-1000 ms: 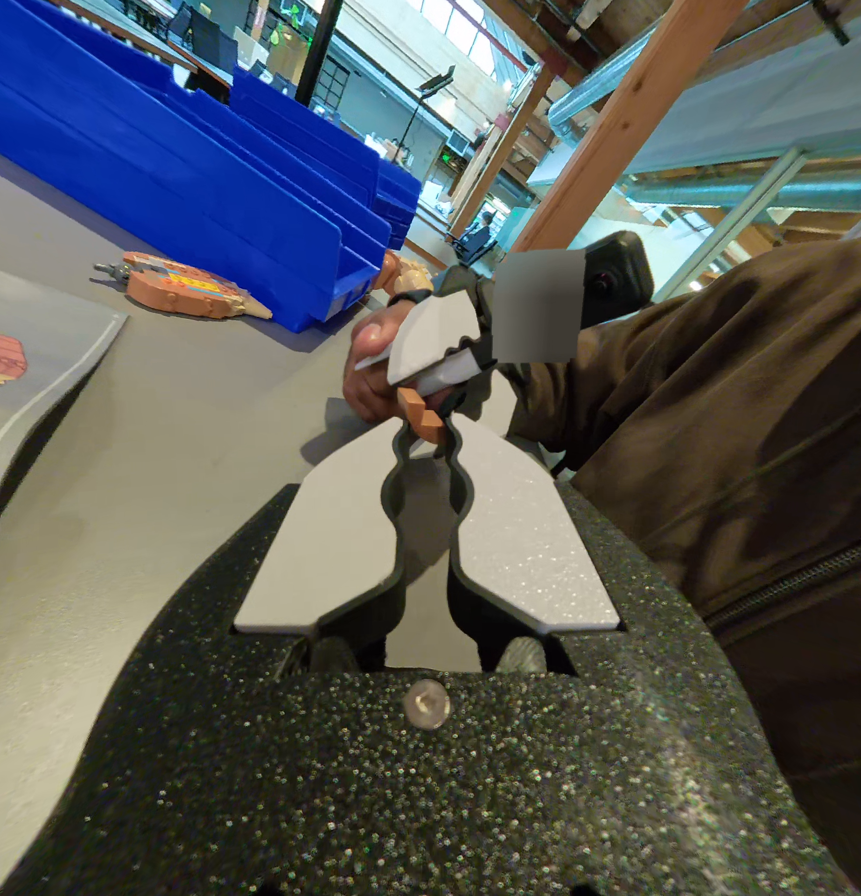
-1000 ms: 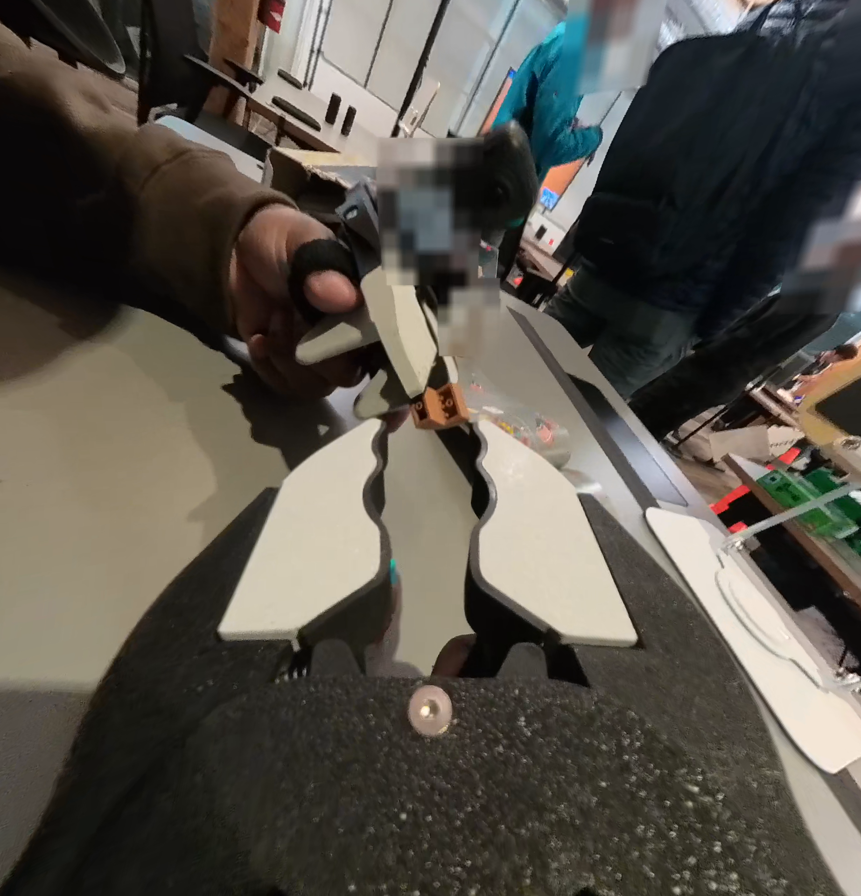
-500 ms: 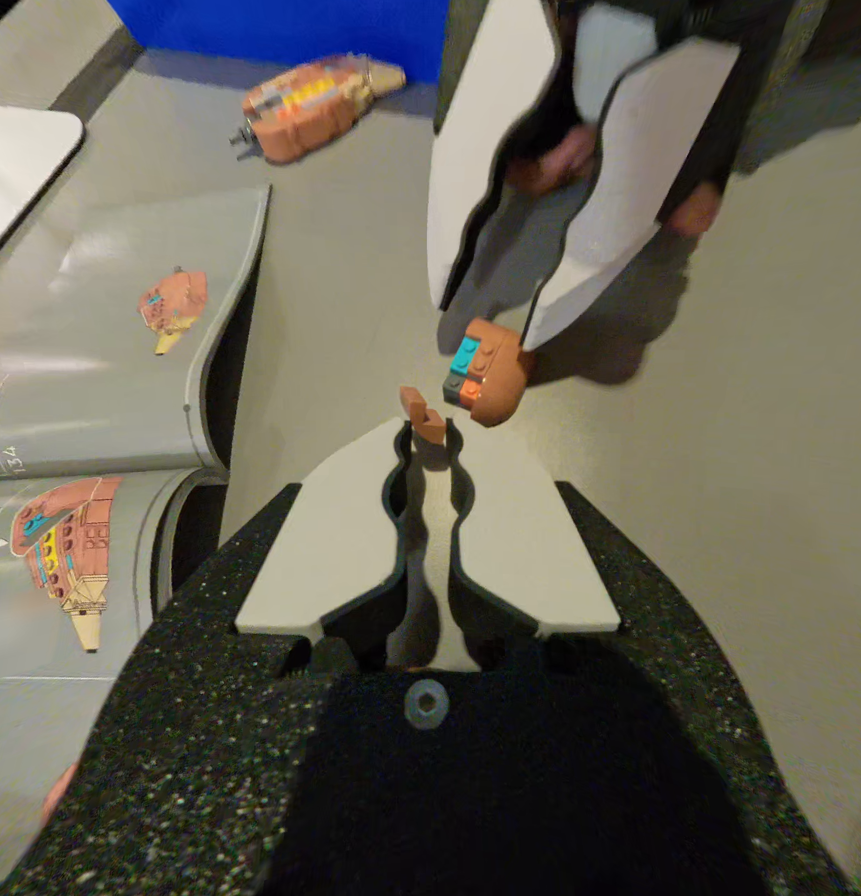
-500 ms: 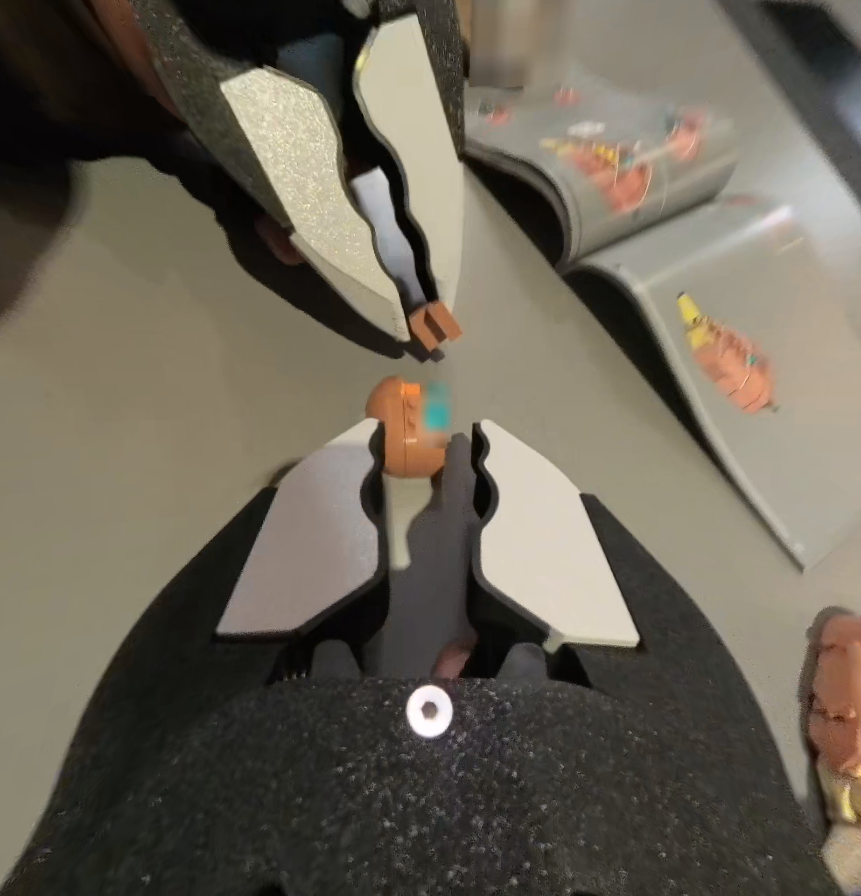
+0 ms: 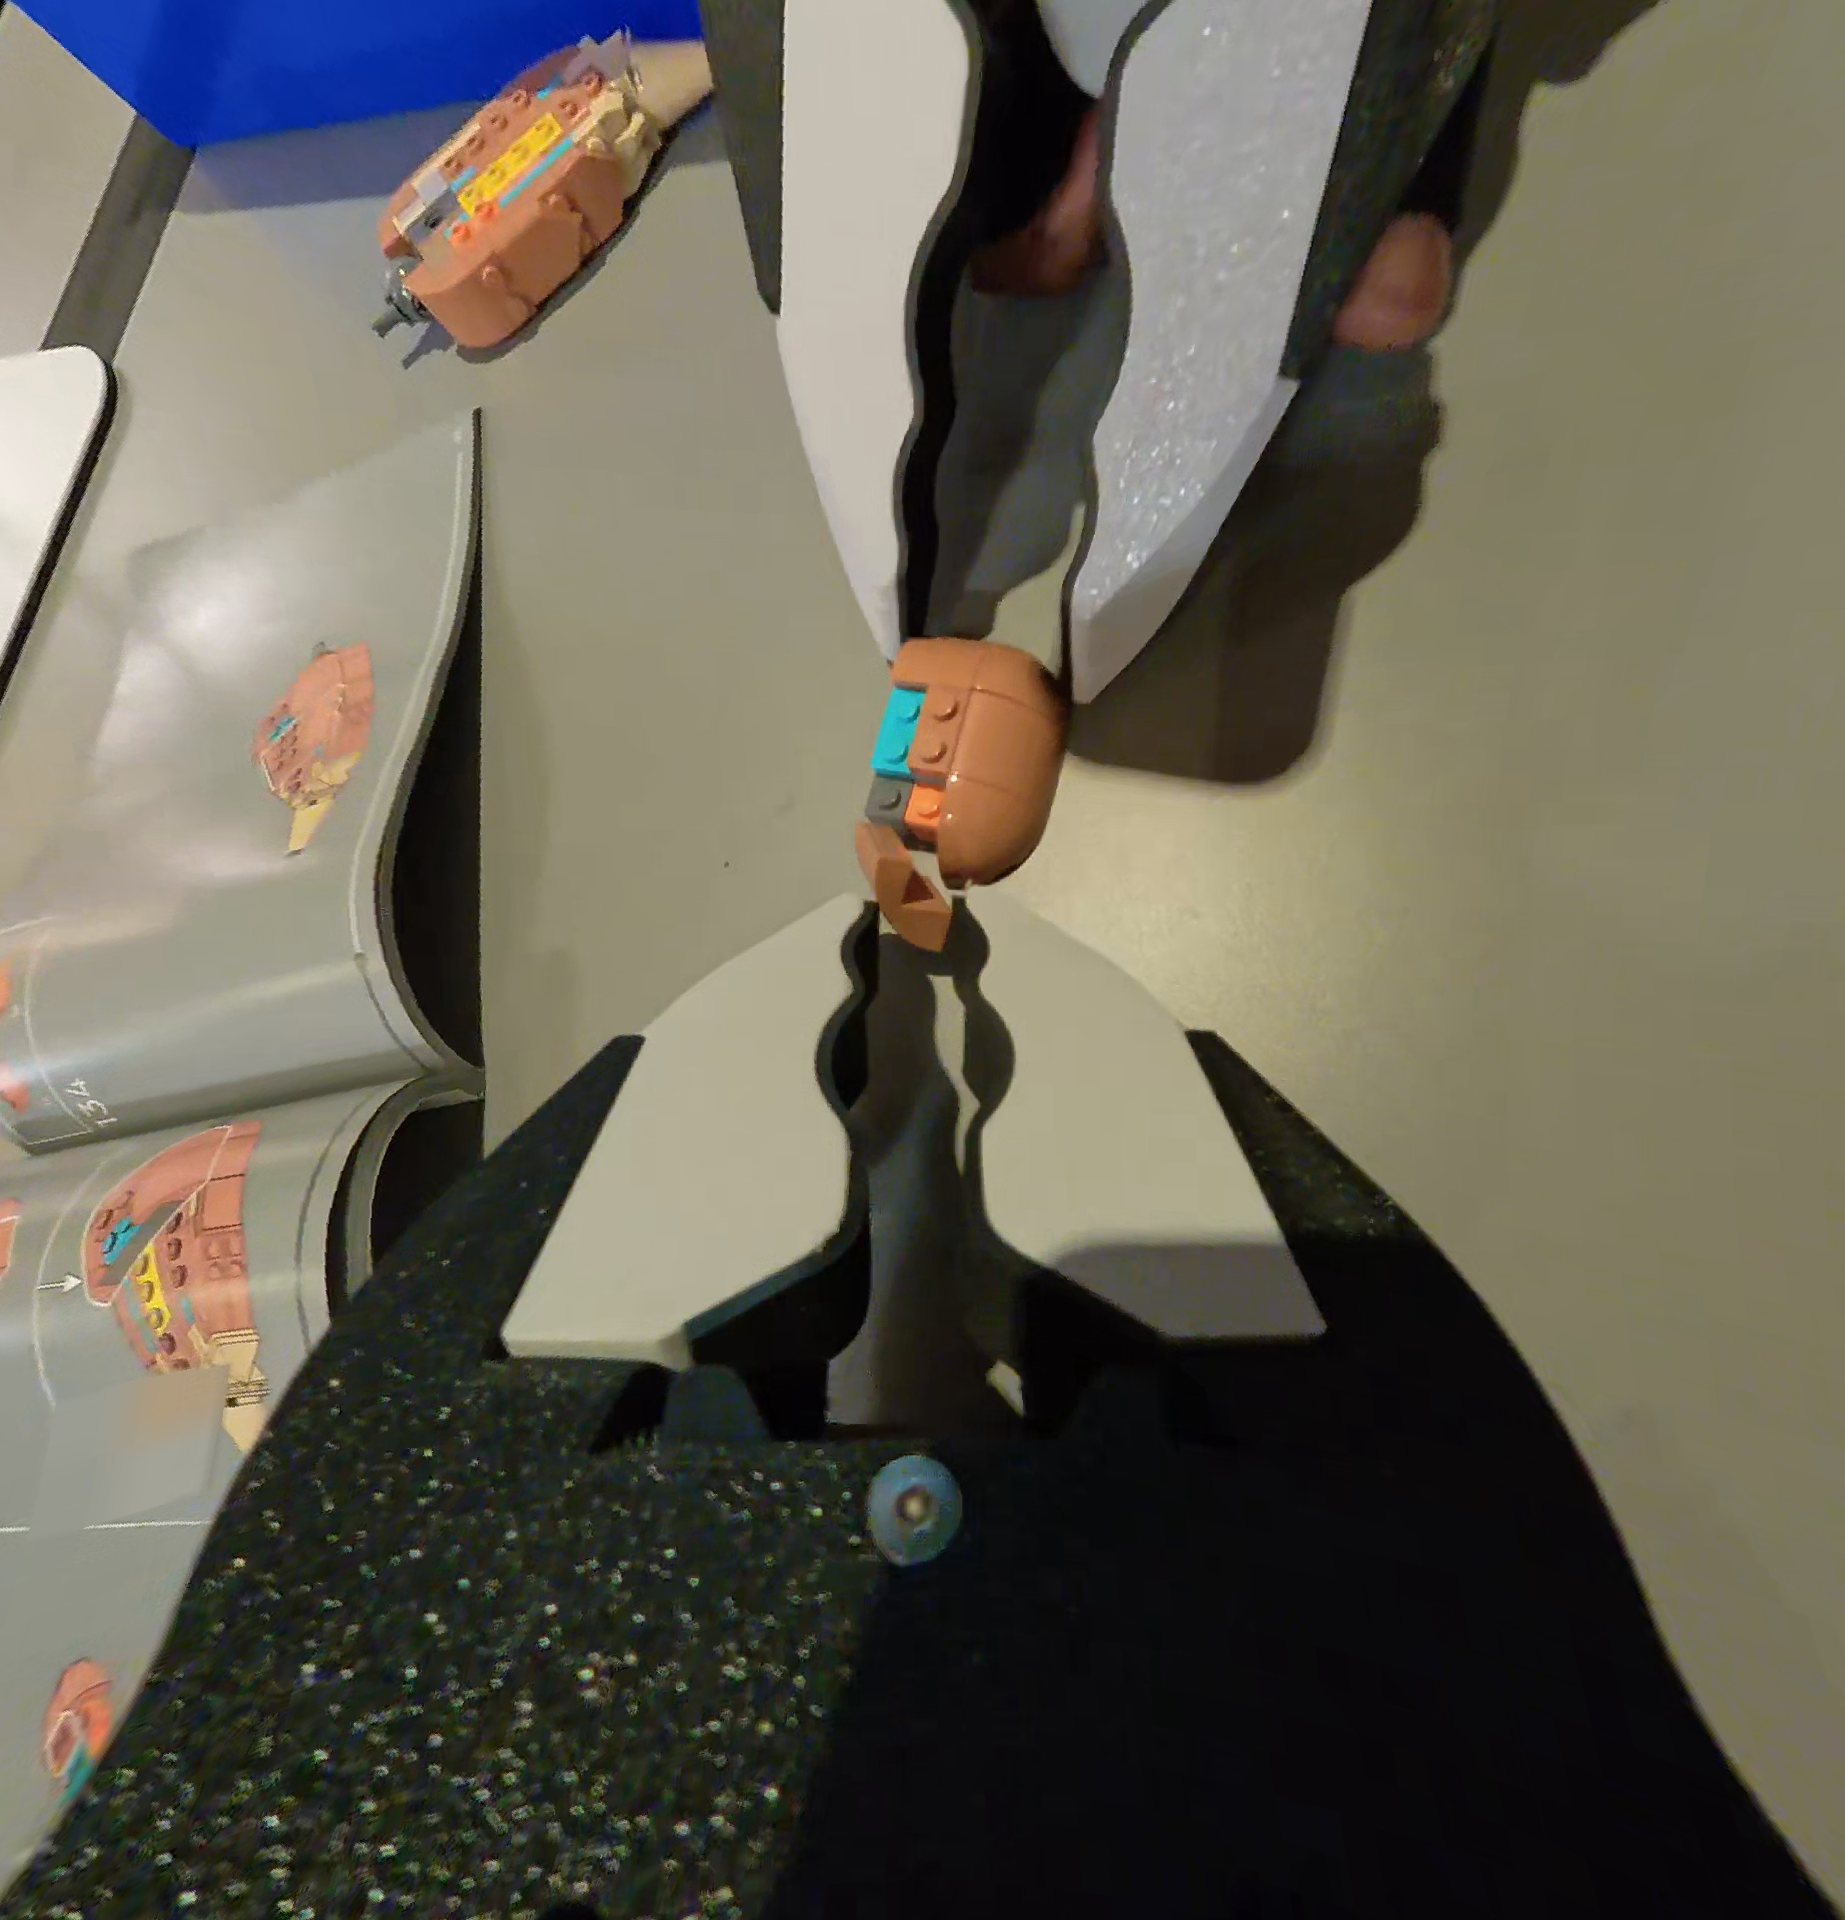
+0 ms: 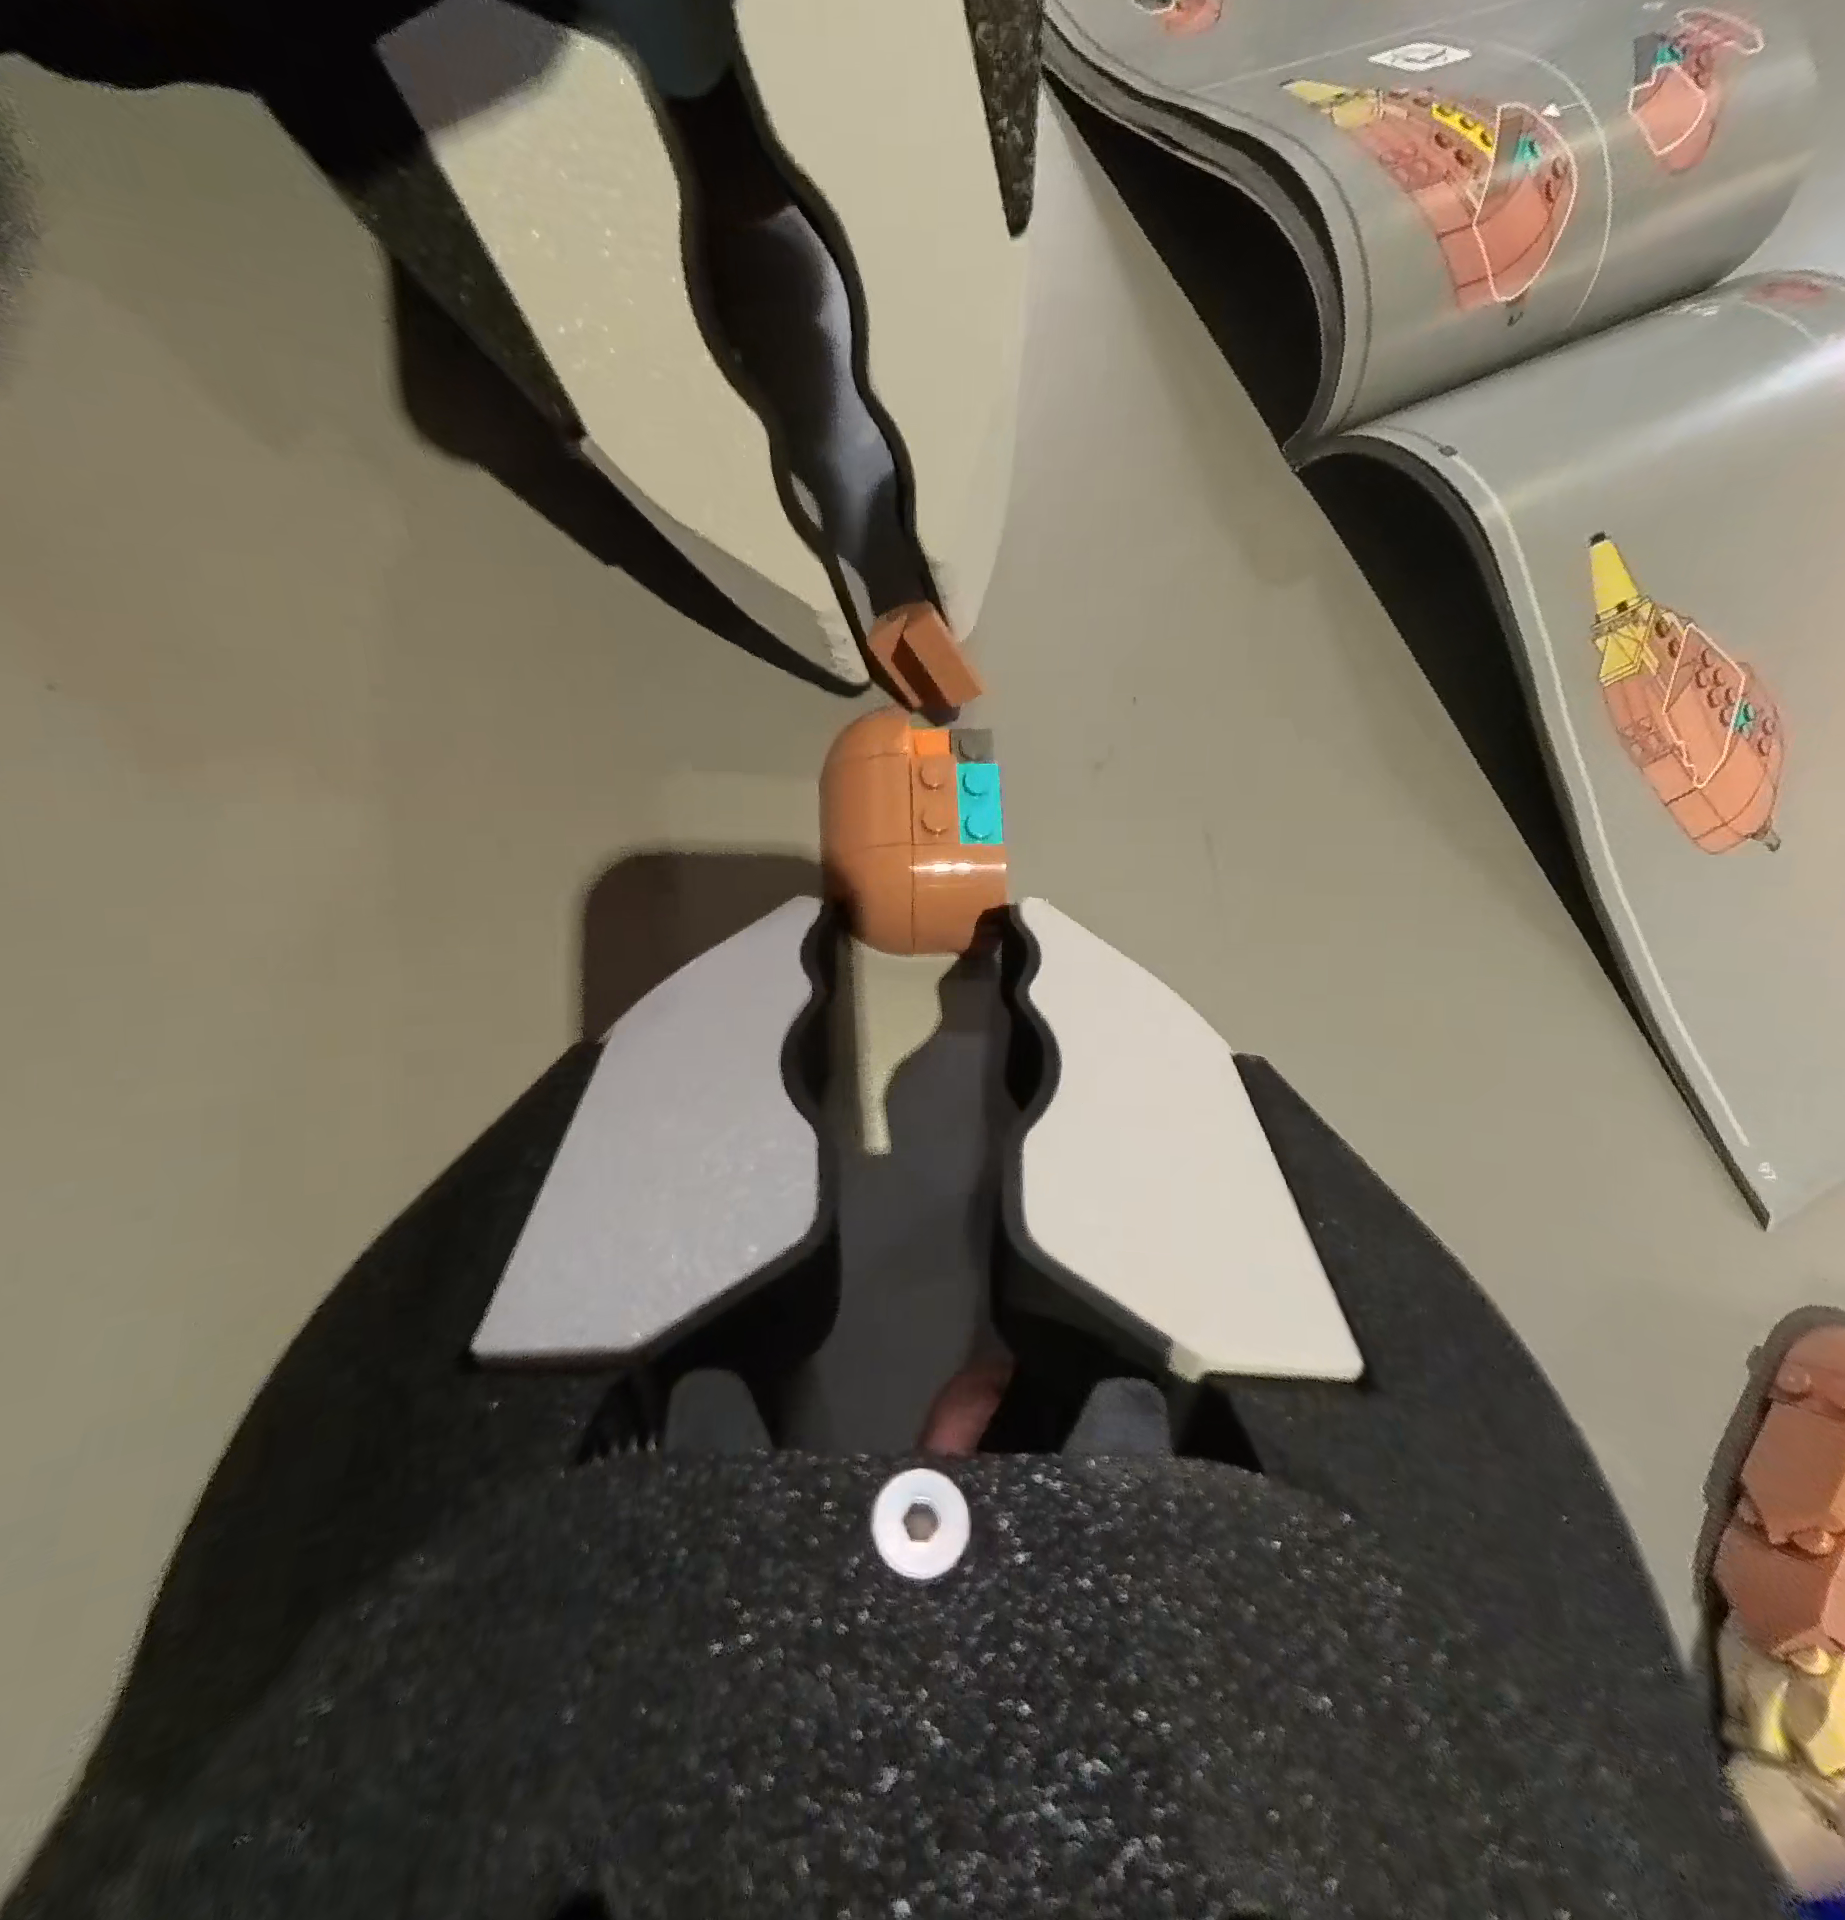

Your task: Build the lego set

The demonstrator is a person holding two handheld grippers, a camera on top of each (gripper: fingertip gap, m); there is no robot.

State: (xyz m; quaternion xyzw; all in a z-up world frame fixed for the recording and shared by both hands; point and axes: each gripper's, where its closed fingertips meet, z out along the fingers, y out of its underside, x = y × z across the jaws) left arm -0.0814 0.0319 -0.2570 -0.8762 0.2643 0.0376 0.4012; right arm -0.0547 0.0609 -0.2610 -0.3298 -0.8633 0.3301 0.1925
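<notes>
The left hand-held gripper pinches a small brown plastic slope brick at frame centre. Opposite, the right hand-held gripper clamps a rounded brown brick sub-assembly above the grey worktop. Both seem light, rigid and glossy: grip flat sides.

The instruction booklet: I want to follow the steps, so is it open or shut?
Open. The instruction booklet lies spread on the table, two pages curving up from the spine with build drawings showing.

Looks like workshop or lab bench: plain grey tabletop, blue storage bin at edge, open instruction booklet, part-built brick model lying nearby.
</notes>
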